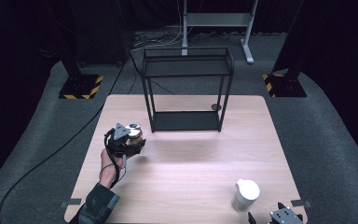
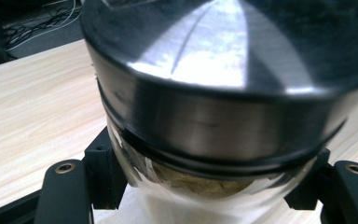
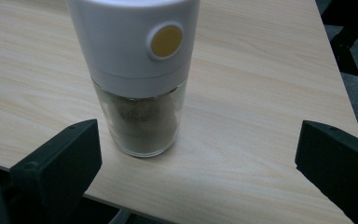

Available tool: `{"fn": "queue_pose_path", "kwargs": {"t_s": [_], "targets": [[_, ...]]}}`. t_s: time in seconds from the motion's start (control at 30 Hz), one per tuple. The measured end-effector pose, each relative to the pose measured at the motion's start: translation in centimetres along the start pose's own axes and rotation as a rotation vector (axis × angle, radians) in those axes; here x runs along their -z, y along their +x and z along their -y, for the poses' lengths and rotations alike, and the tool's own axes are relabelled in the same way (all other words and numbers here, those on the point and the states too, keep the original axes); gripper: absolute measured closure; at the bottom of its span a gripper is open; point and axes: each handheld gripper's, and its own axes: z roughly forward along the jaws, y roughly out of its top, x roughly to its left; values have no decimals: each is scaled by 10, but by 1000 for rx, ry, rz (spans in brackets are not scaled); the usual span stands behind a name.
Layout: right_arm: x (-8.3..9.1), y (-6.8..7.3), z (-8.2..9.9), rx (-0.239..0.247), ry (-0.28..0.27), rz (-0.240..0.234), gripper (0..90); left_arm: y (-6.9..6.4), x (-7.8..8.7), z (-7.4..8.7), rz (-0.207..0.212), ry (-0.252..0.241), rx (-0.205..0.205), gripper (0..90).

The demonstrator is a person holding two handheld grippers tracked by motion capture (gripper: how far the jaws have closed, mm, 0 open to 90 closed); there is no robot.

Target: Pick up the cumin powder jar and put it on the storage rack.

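A: How far along?
B: The left hand-held gripper (image 1: 129,138) pinches the steel-lidded jar (image 1: 134,132), left of the tabletop (image 1: 191,158); the shelf rack (image 1: 186,88) waits.
A: The right hand-held gripper (image 1: 279,218)?
B: Spread, near the white-capped grinder (image 1: 245,195), untouched.

silver-lidded jar (image 2: 214,93), white grinder (image 3: 135,46) with yellow button (image 3: 166,41), black rack (image 1: 186,88)

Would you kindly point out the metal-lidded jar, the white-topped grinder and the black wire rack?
metal-lidded jar (image 2: 214,126), left gripper view, lid's side band.
white-topped grinder (image 3: 135,46), right gripper view, white cap.
black wire rack (image 1: 185,121), high view, bottom shelf.
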Motion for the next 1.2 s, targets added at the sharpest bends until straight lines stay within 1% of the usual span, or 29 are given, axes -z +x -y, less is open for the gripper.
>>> {"fn": "queue_pose_path", "kwargs": {"t_s": [0.17, 0.27, 0.33, 0.43, 0.5, 0.77, 1.0, 1.2], "targets": [[0, 0, 0, 4, 4, -2, 0, -1, -2, -7, 19, -5, -14, 306], [0, 0, -1, 5, 6, -1, 0, -2, -4, -15, 29, -8, -31, 306], [0, 0, -1, 6, 8, -2, 0, -3, -5, -16, 32, -11, -31, 306], [0, 0, 0, 6, 8, 1, 0, -4, -7, -24, 43, -19, -46, 306], [0, 0, 0, 4, 6, 4, 0, -4, -7, -25, 47, -21, -49, 306], [1, 0, 0, 4, 5, 2, 0, -7, -11, -43, 73, -37, -74, 307], [1, 0, 0, 4, 1, 8, 0, -6, -13, -53, 92, -42, -82, 306], [1, 0, 0, 6, 1, 8, 0, -5, -16, -61, 110, -44, -78, 306]]}}
